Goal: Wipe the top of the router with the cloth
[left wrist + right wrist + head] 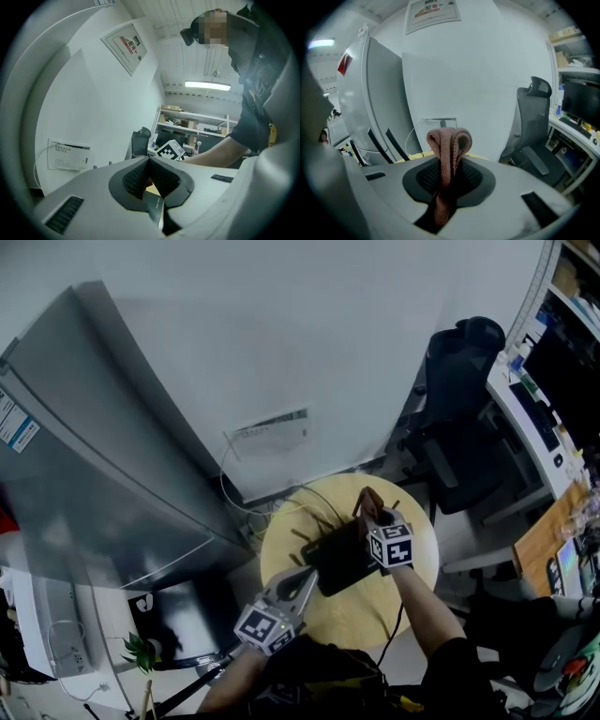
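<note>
Pinching a folded pink-brown cloth [449,140] between closed jaws, the right gripper [449,173] carries it with a rounded loop sticking out past the fingertips and the rest of the fabric running back down the gap toward the gripper's body. In the head view this right gripper [367,517] sits over the far edge of the black router [339,559], with the cloth [367,502] just beyond its tips; whether the fabric touches the router's top cannot be told. The left gripper [305,579] reaches the router from the near side, its tips at the router's near corner. Its own view shows the left gripper [151,180] with the jaws drawn narrow and a thin dark slab, the router's edge [153,206], clamped between the pads. The router lies on a round yellow table [361,610], between the two tools. To the left of the right gripper's jaws, dark antennas [377,143] slant upward. Ahead of that gripper is a white wall with a small panel [436,123], a tall grey fridge [370,93] off to its left and a dark office chair [534,136] off to its right.
</note>
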